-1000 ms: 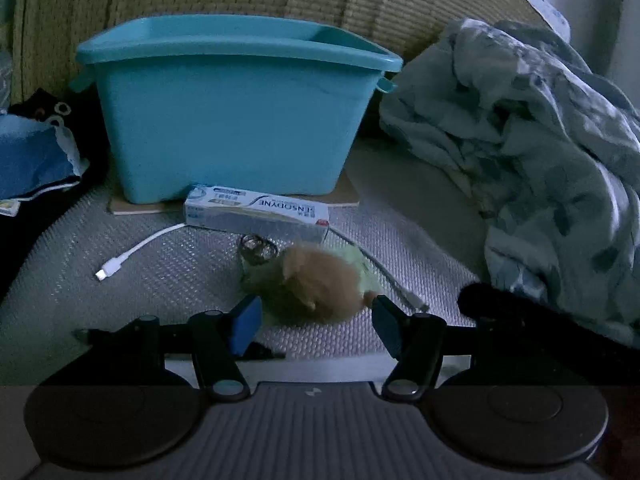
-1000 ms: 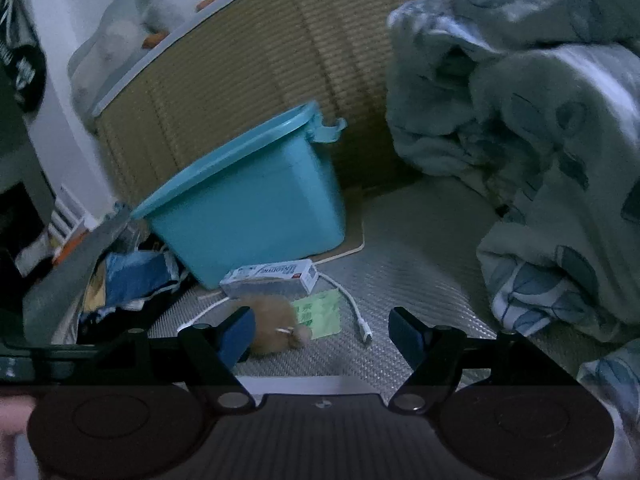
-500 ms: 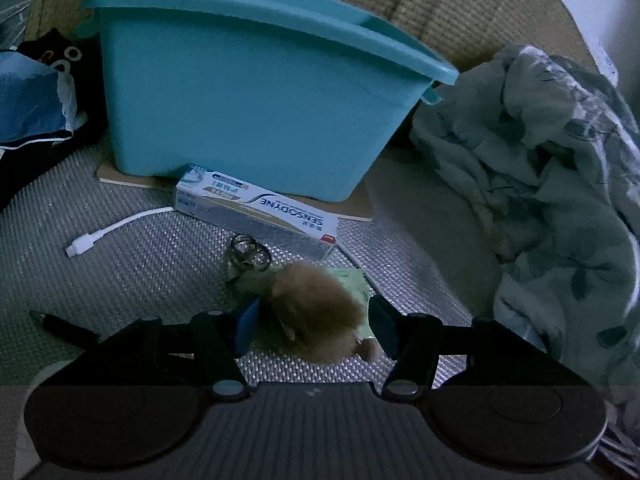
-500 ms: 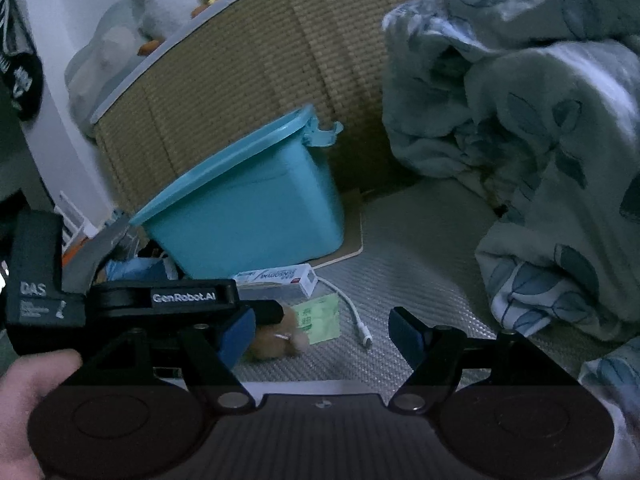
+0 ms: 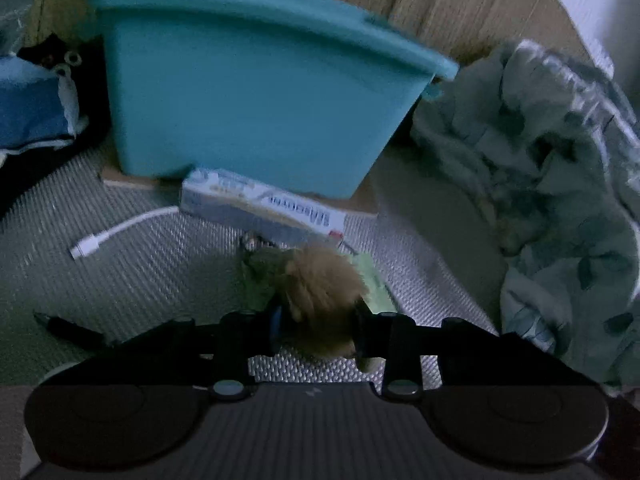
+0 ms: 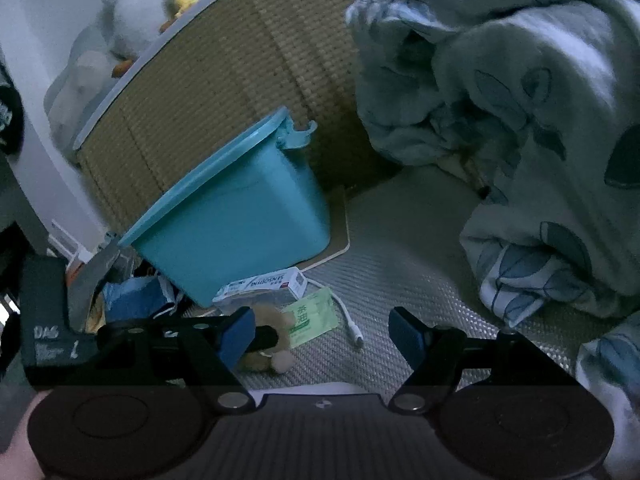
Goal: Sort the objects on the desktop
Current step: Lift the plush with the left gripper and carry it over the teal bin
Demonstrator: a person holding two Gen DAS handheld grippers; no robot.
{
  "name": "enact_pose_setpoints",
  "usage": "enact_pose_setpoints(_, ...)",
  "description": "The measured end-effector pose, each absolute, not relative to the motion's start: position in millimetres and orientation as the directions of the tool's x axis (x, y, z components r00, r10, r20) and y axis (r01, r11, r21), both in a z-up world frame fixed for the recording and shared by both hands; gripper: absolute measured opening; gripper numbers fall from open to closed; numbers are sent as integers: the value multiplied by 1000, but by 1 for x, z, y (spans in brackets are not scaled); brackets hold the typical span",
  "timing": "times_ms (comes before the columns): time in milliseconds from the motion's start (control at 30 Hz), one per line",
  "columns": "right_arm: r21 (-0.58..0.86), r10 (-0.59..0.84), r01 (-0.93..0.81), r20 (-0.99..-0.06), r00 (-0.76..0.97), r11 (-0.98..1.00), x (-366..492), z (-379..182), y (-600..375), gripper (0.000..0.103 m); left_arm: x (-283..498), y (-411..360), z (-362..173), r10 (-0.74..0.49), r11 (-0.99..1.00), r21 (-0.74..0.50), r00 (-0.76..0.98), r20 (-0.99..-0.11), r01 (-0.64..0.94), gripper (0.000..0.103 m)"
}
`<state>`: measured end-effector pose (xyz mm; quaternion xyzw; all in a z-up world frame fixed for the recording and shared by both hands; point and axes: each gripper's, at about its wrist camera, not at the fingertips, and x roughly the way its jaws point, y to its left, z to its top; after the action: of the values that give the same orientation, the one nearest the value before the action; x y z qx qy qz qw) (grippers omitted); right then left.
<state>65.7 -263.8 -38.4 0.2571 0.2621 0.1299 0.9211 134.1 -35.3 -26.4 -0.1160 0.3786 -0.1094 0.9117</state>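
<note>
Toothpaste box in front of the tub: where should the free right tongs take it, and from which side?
Grip the toothpaste box across its narrow width near the red-marked end, coming down from above. It lies flat and long, its other end close against the teal tub, so a pinch there looks cramped; the red-marked end seems to angle away from it. The right tongs are open.

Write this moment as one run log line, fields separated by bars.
left gripper: closed on plush toy | right gripper: open, holding nothing | teal bin: behind toy | toothpaste box: on mat
</note>
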Motion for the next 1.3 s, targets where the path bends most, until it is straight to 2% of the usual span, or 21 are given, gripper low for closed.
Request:
enact_pose_setpoints(500, 530, 389, -124, -424, 818, 839, 66, -38, -259, 78, 124, 4, 50, -287, 948, -280, 781, -554, 149, 36)
enact_pose_setpoints(900, 531, 402, -135, -428, 809, 836, 67, -39, -256, 78, 150, 38, 148, -246, 961, -231, 859, -449, 155, 37)
enact_pose_setpoints(1100, 530, 401, -131, -433, 807, 838, 67, -39, -255, 78, 196, 33, 166, -242, 963, -222, 843, -480, 149, 37)
enact_pose_setpoints(1300, 534, 407, -133, -435, 803, 835, 68, -40, -255, 78, 235, 26, 148, -237, 960, -257, 801, -550, 108, 37)
